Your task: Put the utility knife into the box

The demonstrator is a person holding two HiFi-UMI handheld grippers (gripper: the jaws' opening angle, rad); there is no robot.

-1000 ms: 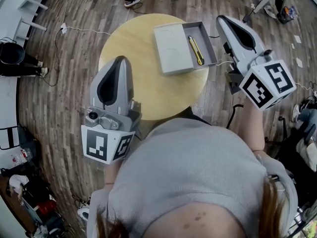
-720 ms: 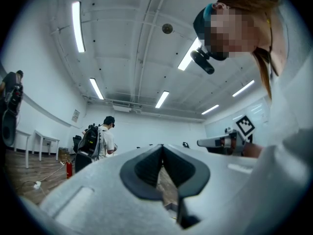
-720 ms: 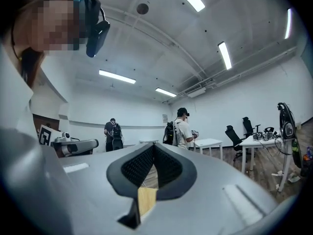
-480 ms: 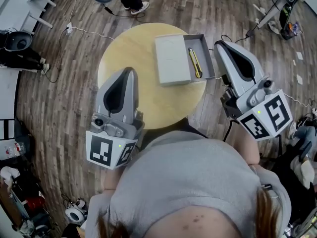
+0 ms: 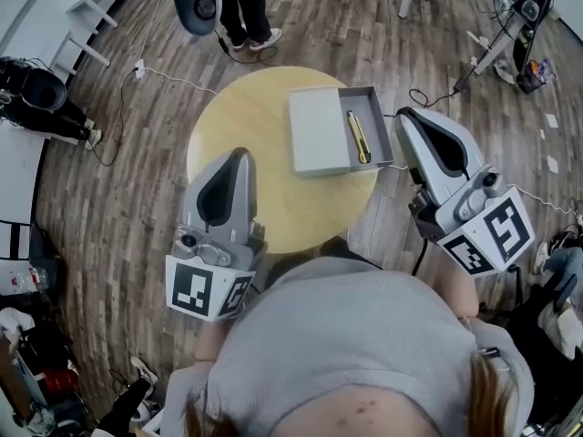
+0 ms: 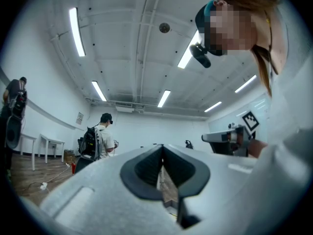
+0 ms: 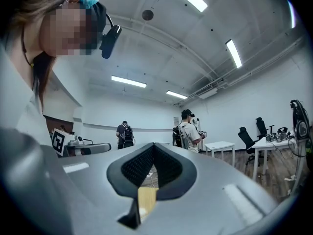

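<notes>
**A:** Start at the left. What about that gripper?

**B:** The left gripper (image 5: 238,156) hangs over the near-left part of the round tabletop (image 5: 246,107). Its marker cube (image 5: 205,289) sits back by the person's grey sweater (image 5: 346,353). In the left gripper view its fingers (image 6: 145,166) are pressed together at the tips with nothing between them. Only a thin slit shows lower down.

**A:** And the box?

**B:** The grey box (image 5: 319,130) lies on the far-right part of the tabletop, with its right wall at the tabletop's right edge. Its left half is covered flat. Its right half is an open compartment (image 5: 379,124).

**A:** Where is the utility knife?

**B:** The utility knife (image 5: 358,137), yellow and black, lies flat in that open compartment, along its length. Neither gripper touches it.

**A:** The right gripper?

**B:** The right gripper (image 5: 407,116) is off the tabletop's right edge, over the wood floor (image 5: 118,198). From the head view its tips appear just beside the box's right wall, but I cannot tell whether it is higher than the box. In the right gripper view its fingers (image 7: 168,168) are pressed together as well, pinching nothing.

**A:** Anything else around?

**B:** A white cable (image 5: 178,80) trails on the floor past the tabletop's far-left edge. Another person's legs (image 5: 241,7) stand beyond the far edge.
</notes>
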